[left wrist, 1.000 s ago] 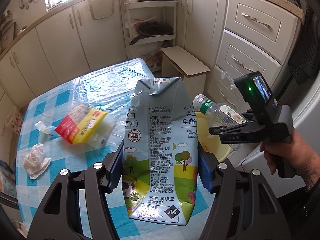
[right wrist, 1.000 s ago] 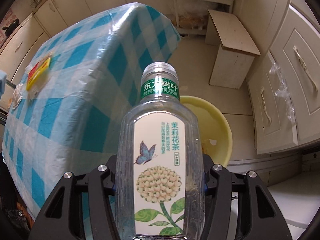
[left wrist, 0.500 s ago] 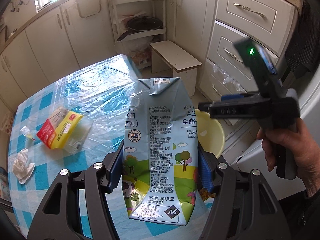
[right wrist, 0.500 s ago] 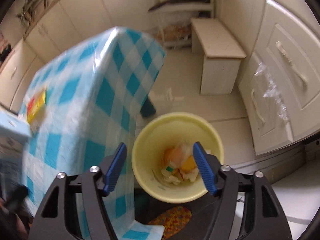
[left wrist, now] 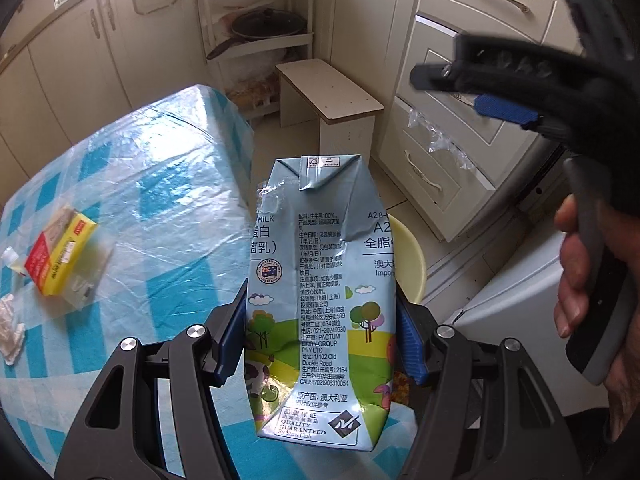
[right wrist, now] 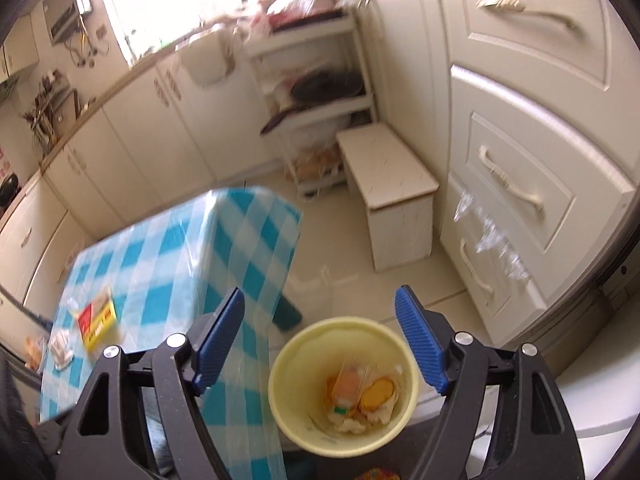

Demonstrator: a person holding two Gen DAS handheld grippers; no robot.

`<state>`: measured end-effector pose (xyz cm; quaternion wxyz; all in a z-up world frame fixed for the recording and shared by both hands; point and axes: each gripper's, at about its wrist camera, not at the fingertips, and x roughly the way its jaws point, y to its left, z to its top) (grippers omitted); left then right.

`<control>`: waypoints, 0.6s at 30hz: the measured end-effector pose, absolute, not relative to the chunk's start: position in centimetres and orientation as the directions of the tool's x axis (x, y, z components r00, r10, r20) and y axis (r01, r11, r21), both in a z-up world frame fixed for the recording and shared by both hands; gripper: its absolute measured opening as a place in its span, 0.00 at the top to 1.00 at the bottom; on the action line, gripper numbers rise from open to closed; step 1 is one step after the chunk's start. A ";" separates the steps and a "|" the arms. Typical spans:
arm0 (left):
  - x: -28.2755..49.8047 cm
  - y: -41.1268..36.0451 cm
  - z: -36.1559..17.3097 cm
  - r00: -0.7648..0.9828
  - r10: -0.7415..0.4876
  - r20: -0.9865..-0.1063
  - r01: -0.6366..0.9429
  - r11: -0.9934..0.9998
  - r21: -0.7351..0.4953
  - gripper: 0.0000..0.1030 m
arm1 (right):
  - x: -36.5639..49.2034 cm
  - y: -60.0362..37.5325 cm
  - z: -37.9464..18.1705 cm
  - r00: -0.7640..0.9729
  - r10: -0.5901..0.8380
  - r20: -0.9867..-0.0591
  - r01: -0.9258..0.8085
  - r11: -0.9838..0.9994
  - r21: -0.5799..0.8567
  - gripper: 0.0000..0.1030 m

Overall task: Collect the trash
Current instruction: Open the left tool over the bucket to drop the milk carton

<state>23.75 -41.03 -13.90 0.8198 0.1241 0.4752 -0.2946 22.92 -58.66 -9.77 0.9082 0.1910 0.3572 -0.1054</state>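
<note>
My left gripper (left wrist: 320,340) is shut on a light blue milk carton (left wrist: 320,296) and holds it upright over the table's right edge. The yellow trash bin (left wrist: 408,260) peeks out just behind the carton. My right gripper (right wrist: 320,340) is open and empty above the yellow bin (right wrist: 292,368), which holds a clear bottle (right wrist: 350,384) and other trash. It also shows in the left wrist view (left wrist: 500,92), raised at upper right. A red-yellow packet (left wrist: 60,256) and crumpled tissue (left wrist: 10,332) lie on the table.
The table has a blue checked cloth (left wrist: 160,208) under clear plastic. A small white stool (right wrist: 388,200) stands on the floor beyond the bin. White drawers (right wrist: 540,140) line the right side; a shelf rack with a pan (left wrist: 264,28) is behind.
The right gripper opened and dropped the clear bottle into the yellow bin, then rose. The left gripper moved the milk carton right, toward the bin.
</note>
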 end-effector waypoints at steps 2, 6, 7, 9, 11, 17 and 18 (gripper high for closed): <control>24.3 -41.8 -14.5 0.356 -0.373 -0.857 0.593 0.799 -0.101 0.41 | 22.4 -59.1 -9.2 0.743 -0.071 -0.666 0.342 0.895 0.285 0.25; 25.1 -43.8 -15.8 0.327 -0.378 -0.866 0.585 0.800 -0.129 0.41 | 21.8 -60.1 -8.7 0.767 -0.094 -0.635 0.367 0.875 0.314 0.24; 25.3 -44.2 -16.1 0.321 -0.378 -0.868 0.585 0.800 -0.132 0.41 | 21.7 -60.3 -8.6 0.770 -0.101 -0.630 0.374 0.871 0.317 0.24; 25.5 -45.2 -16.8 0.310 -0.375 -0.874 0.583 0.801 -0.138 0.41 | 21.5 -60.8 -8.6 0.772 -0.114 -0.626 0.388 0.864 0.320 0.23; 25.8 -46.1 -17.5 0.300 -0.371 -0.879 0.579 0.803 -0.142 0.41 | 21.3 -61.0 -8.5 0.771 -0.128 -0.624 0.397 0.862 0.315 0.23; 27.1 -48.4 -18.8 0.268 -0.347 -0.899 0.567 0.811 -0.144 0.40 | 21.3 -61.2 -8.2 0.780 -0.143 -0.610 0.397 0.865 0.305 0.22; 27.2 -48.6 -18.8 0.267 -0.346 -0.899 0.567 0.811 -0.144 0.39 | 21.4 -61.2 -8.2 0.779 -0.144 -0.610 0.397 0.867 0.302 0.22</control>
